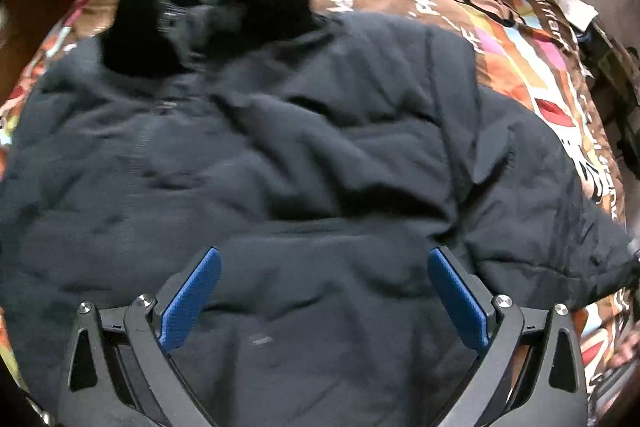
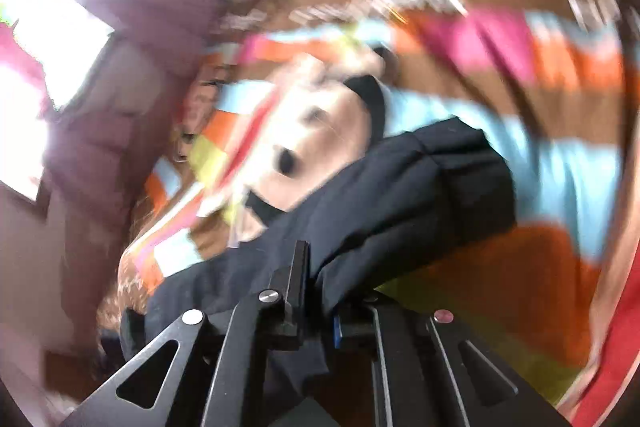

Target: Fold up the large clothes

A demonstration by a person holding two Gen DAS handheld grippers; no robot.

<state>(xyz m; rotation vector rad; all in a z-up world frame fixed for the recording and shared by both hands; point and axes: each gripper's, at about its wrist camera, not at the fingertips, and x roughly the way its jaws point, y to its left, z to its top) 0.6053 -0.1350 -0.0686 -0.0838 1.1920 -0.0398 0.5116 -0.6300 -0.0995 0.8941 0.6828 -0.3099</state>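
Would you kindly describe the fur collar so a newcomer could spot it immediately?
On the bed's colourful cartoon-print blanket lies a large dark navy padded jacket. At its far end sits the collar: jet-black and fluffy, unlike the smooth quilted fabric around it.

Dark navy padded jacket [image 1: 304, 155], black fur collar [image 1: 208, 15], spread rumpled, sleeve [image 2: 408, 187] lifted

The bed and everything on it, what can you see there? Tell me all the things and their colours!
jacket: one, dark navy, spread across the bed
fur collar: one, black, at the jacket's far end
sleeve: one, dark navy, pinched in the right gripper
bedspread: one, brown with orange, pink and blue patches and a cartoon monkey, under the jacket
left gripper: open, blue pads, above the jacket
right gripper: black, shut on the sleeve
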